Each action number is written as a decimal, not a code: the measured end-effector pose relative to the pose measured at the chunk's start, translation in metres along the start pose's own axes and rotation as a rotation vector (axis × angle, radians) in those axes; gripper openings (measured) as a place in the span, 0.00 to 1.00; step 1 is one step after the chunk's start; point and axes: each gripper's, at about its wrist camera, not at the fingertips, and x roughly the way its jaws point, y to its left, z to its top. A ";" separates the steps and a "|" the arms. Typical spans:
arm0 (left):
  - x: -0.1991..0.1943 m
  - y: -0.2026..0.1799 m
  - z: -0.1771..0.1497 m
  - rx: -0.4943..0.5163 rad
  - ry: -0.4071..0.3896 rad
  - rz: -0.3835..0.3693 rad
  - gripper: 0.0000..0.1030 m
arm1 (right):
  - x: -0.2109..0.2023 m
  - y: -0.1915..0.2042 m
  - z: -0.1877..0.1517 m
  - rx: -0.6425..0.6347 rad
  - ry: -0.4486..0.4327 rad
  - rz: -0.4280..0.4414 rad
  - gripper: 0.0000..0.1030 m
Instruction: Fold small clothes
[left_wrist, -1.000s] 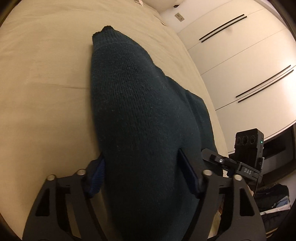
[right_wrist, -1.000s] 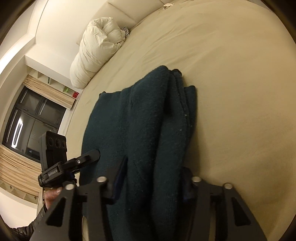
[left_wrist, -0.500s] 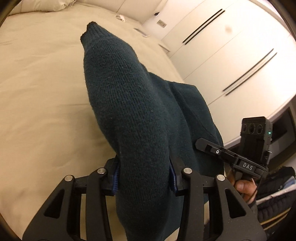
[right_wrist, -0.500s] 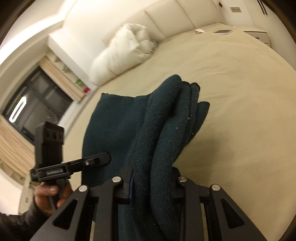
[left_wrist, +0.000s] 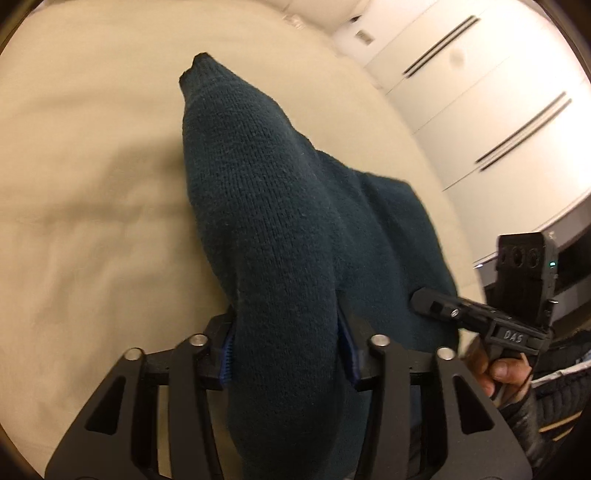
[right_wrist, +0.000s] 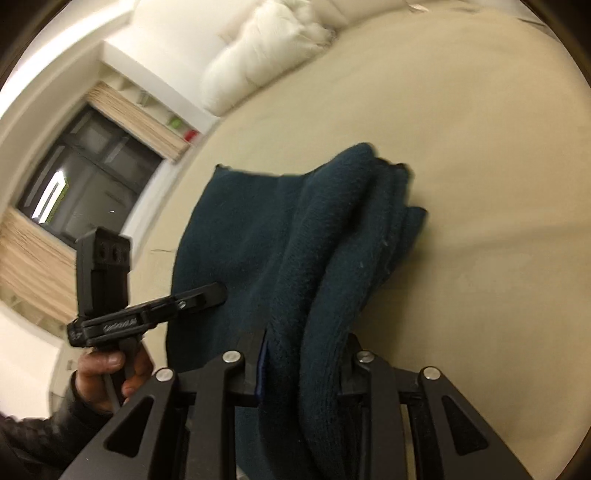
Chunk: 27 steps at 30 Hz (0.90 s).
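Note:
A dark teal knitted sweater (left_wrist: 258, 184) is bunched up and held off the beige bed (left_wrist: 92, 184). A thick fold of it runs between the blue pads of my left gripper (left_wrist: 284, 343), which press on it while the jaws are opening. In the right wrist view the sweater (right_wrist: 240, 240) hangs in several stacked folds. One edge passes between the pads of my right gripper (right_wrist: 306, 354), which grips it as its jaws also open. The cloth hides the fingertips of both grippers. Each view shows the other gripper from the side, held by a hand (right_wrist: 107, 369).
The bed sheet (right_wrist: 480, 147) stretches wide around the sweater. A white bundled duvet (right_wrist: 266, 48) lies at the bed's head. White wardrobe doors (left_wrist: 480, 92) stand beyond the bed on one side and a dark window (right_wrist: 81, 177) with blinds on the other.
Both grippers have carried the sweater across the bed, and the background has shifted in both views. The jaws stand narrower on the cloth than one second ago.

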 end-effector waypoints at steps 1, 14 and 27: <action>0.004 0.012 -0.006 -0.028 -0.020 -0.014 0.57 | 0.007 -0.010 -0.006 0.009 -0.008 -0.024 0.43; -0.094 -0.036 -0.027 0.213 -0.417 0.237 0.74 | -0.081 -0.007 -0.018 0.072 -0.282 0.010 0.62; 0.008 -0.066 -0.018 0.085 -0.204 0.262 1.00 | 0.002 -0.027 -0.027 0.154 -0.205 0.098 0.26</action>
